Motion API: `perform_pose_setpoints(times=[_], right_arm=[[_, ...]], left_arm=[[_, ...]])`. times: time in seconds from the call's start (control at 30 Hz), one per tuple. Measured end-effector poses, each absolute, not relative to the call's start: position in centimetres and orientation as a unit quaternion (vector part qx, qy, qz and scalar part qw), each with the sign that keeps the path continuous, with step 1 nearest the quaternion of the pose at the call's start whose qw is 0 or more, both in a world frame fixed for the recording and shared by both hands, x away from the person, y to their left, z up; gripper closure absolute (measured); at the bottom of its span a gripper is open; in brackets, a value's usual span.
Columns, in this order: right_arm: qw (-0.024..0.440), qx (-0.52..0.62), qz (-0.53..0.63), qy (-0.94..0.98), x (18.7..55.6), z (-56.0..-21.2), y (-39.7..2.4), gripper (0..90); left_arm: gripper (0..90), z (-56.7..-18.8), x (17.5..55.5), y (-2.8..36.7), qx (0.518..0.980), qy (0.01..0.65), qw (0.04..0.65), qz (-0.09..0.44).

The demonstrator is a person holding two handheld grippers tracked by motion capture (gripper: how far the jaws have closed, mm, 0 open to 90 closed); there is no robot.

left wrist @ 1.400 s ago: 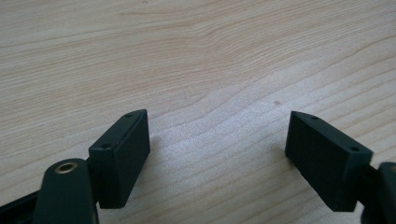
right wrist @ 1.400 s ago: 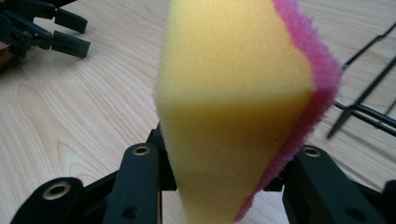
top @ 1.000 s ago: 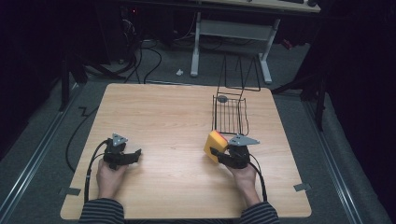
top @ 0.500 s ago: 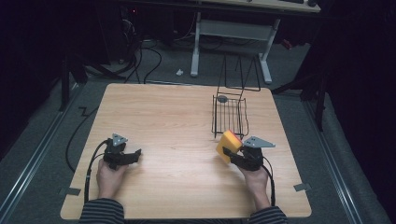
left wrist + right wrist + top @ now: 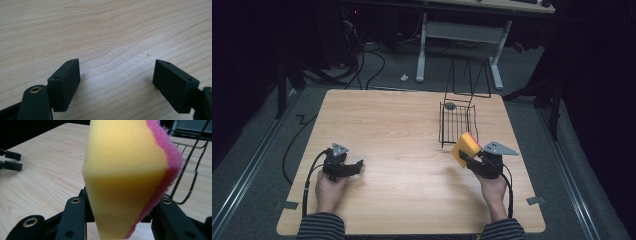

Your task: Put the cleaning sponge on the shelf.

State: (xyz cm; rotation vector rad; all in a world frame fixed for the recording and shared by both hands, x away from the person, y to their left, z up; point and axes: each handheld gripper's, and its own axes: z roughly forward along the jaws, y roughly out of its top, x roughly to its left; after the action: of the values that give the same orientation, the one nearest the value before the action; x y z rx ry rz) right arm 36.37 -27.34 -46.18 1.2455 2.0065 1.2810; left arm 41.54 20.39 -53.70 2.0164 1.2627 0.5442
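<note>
Two grippers are recorded at the near edge of the counter (image 5: pixel 402 125). The right gripper (image 5: pixel 466 157) is seen toward the near right corner, raised off the surface, with its fingers (image 5: pixel 75 215) closed on a yellow sponge (image 5: pixel 464 147); in the right gripper view the sponge is pinched at its lower part, and a pink scouring layer is noted along one side. The sponge is held tilted, just in front of the near end of a black wire basket (image 5: pixel 457 122).

The basket is found on the right half of the counter, toward the far edge, with a tall wire handle standing up at its far end. A small dark round object (image 5: pixel 450 106) is noted at the basket's far left corner; what it is cannot be told. The basket's near rim lies directly between the sponge and the basket's interior.

The left gripper (image 5: pixel 357 167) is found near the near left corner, low over the wood, its fingers (image 5: pixel 65 82) spread wide with bare wood between them. A cable (image 5: pixel 312 172) is seen trailing from it toward the near edge.
</note>
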Motion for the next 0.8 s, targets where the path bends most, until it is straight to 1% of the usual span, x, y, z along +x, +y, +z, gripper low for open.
perform_pose_setpoints(times=[0.43,0.8], right_arm=[[0.244,0.466,0.46,0.715,38.5,-44.0,-28.5,61.0],[0.253,0.473,0.45,0.714,41.0,-43.9,-28.2,61.1]], left_arm=[[22.5,-53.7,41.5,20.4,0.776,0.486,0.343,0.209],[22.5,-53.7,41.5,20.4,0.776,0.486,0.343,0.209]])
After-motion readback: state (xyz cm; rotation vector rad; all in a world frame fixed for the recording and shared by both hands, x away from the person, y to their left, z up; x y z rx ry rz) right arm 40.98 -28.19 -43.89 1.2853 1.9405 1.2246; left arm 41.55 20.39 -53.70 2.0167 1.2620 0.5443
